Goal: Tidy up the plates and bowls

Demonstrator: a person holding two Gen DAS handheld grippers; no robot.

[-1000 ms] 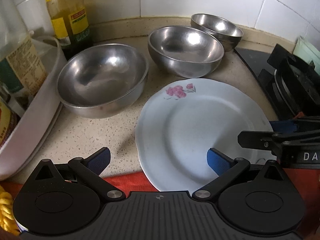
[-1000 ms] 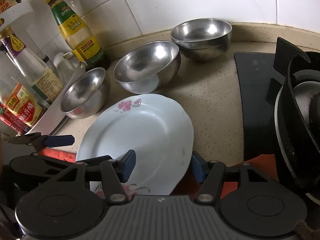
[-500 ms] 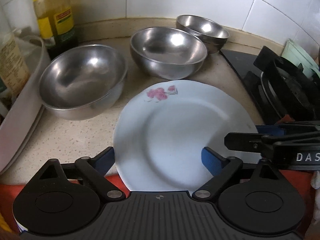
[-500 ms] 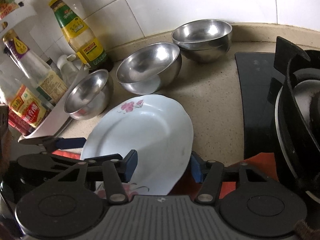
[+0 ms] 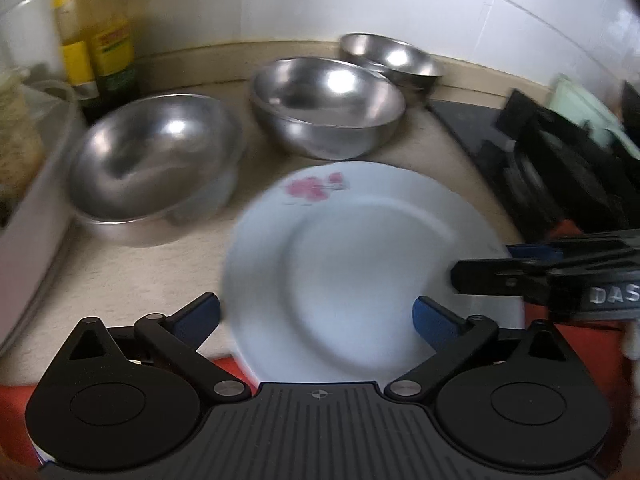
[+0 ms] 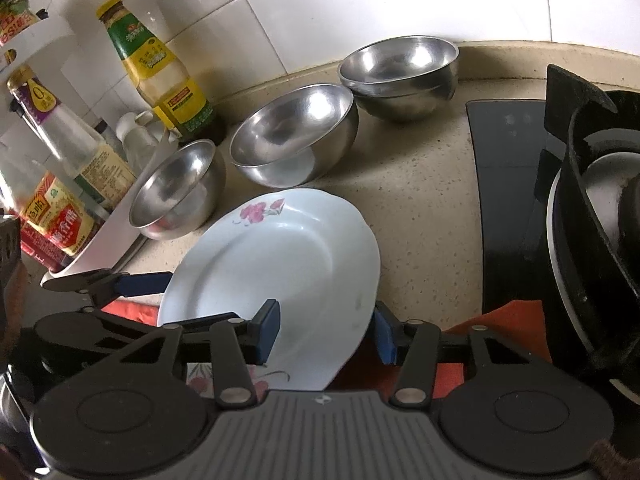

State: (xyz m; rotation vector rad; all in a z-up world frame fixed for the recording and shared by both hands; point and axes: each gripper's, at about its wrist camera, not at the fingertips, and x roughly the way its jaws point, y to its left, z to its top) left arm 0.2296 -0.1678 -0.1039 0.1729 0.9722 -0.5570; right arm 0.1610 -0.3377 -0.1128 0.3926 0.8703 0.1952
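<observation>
White plate point(image 6: 280, 264) now sits between the left hand-held gripper's point(image 5: 316, 316) spread fingers; right hand-held gripper point(image 6: 326, 330) released, straddling its rim; grasp looks imminent.

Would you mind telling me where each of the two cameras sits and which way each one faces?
Left wrist view: sits on the left hand-held gripper, looking forward over the white plate toward three spots of steel bowls by the tiled wall; its own open fingers show, with the right hand-held gripper entering from the right.
Right wrist view: sits on the right hand-held gripper, facing the same corner from nearer the stove; its open fingers straddle the plate's rim, the left one showing lower left.
Shared: the plate, the bowls, the yellow-labelled bottle.
</observation>
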